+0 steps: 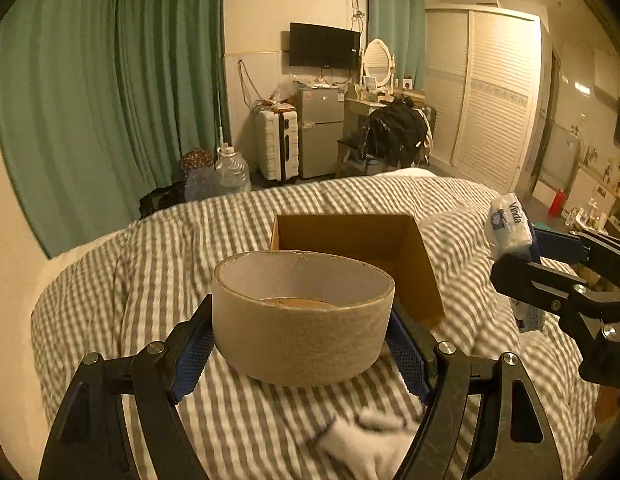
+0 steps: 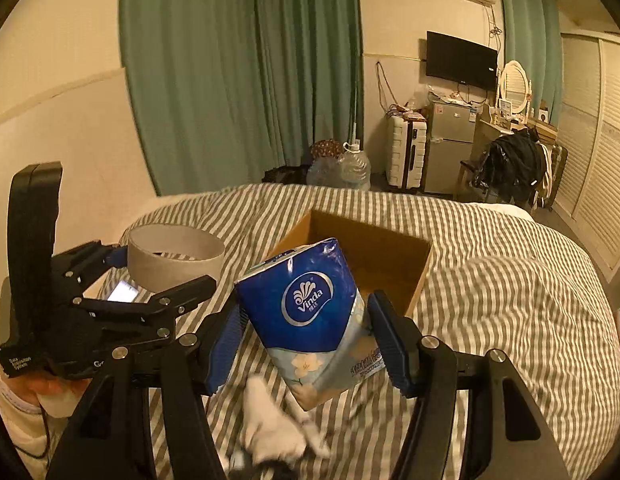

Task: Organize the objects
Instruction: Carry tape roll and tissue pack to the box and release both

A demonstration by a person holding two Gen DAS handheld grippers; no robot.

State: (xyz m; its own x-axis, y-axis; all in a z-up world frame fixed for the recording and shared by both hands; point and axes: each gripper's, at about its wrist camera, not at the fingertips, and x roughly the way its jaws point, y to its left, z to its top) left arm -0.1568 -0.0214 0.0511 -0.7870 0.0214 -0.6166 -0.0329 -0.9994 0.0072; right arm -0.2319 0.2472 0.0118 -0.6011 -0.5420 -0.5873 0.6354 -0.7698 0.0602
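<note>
My left gripper [image 1: 302,340] is shut on a wide roll of brown tape [image 1: 302,320], held above the striped bed just in front of an open cardboard box [image 1: 389,240]. The roll also shows in the right wrist view [image 2: 174,256], with the left gripper [image 2: 150,276] at the left. My right gripper [image 2: 306,340] is shut on a blue Vinda tissue pack [image 2: 310,320], held tilted above the bed near the box [image 2: 389,256]. In the left wrist view the tissue pack [image 1: 507,228] and right gripper [image 1: 521,256] are at the right edge.
The bed has a grey-striped quilt [image 1: 150,280]. White cloth [image 2: 270,428] lies on it below the grippers, also seen in the left wrist view [image 1: 361,440]. A phone [image 2: 122,292] lies under the left gripper. Beyond the bed stand water jugs [image 1: 230,176], a suitcase [image 1: 276,144] and a fridge [image 1: 319,132].
</note>
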